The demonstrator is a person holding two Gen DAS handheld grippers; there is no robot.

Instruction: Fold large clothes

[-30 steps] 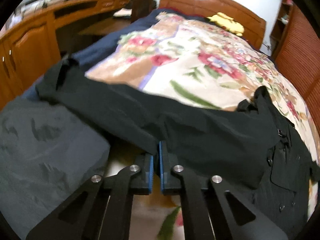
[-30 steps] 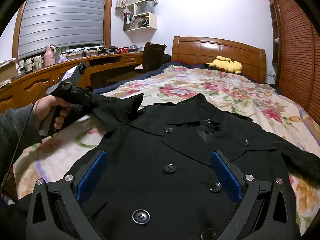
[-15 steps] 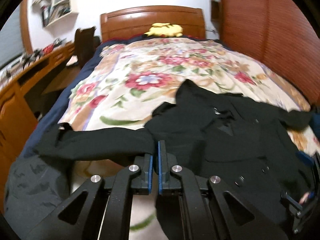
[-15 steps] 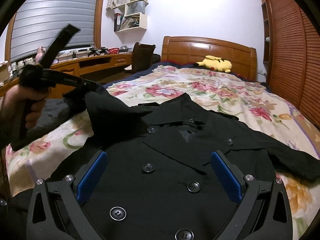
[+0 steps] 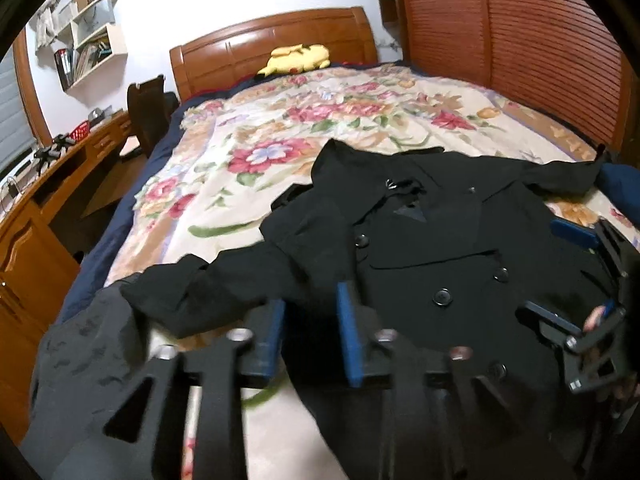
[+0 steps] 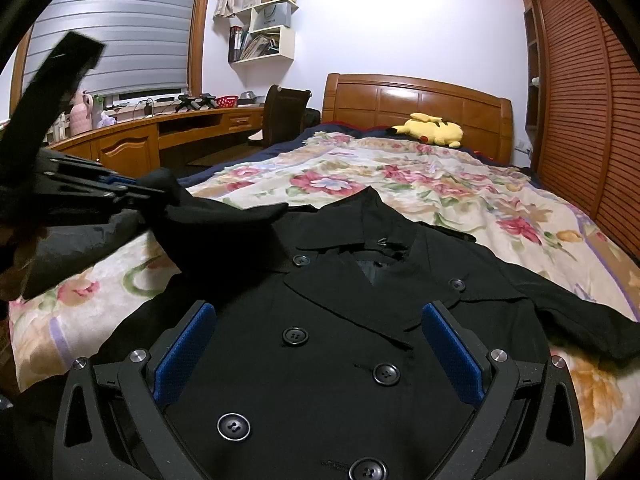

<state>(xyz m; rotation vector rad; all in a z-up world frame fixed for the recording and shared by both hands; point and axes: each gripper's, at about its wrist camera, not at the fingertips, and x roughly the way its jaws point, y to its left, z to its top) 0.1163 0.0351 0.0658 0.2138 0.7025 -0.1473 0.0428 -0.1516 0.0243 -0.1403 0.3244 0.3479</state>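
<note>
A black double-breasted coat (image 6: 340,320) lies front up on the floral bedspread (image 6: 400,184), collar toward the headboard. It also shows in the left wrist view (image 5: 420,240). My left gripper (image 5: 310,320) has its jaws part open around the coat's left sleeve (image 5: 224,284), which drapes across the gap. From the right wrist view the left gripper (image 6: 136,192) sits at the raised sleeve (image 6: 216,224). My right gripper (image 6: 316,344) is wide open and empty, low over the buttoned front. It shows in the left wrist view (image 5: 568,276) at the right.
A dark grey garment (image 5: 80,360) lies at the bed's left corner. A yellow plush toy (image 6: 430,130) rests by the wooden headboard (image 6: 416,104). A wooden desk (image 6: 140,140) and chair (image 6: 282,116) stand left; a slatted wardrobe (image 6: 592,100) stands right.
My left gripper's jaws have opened from shut on the sleeve. It has swung right, carrying the sleeve toward the coat's body. The right gripper has stayed open over the front.
</note>
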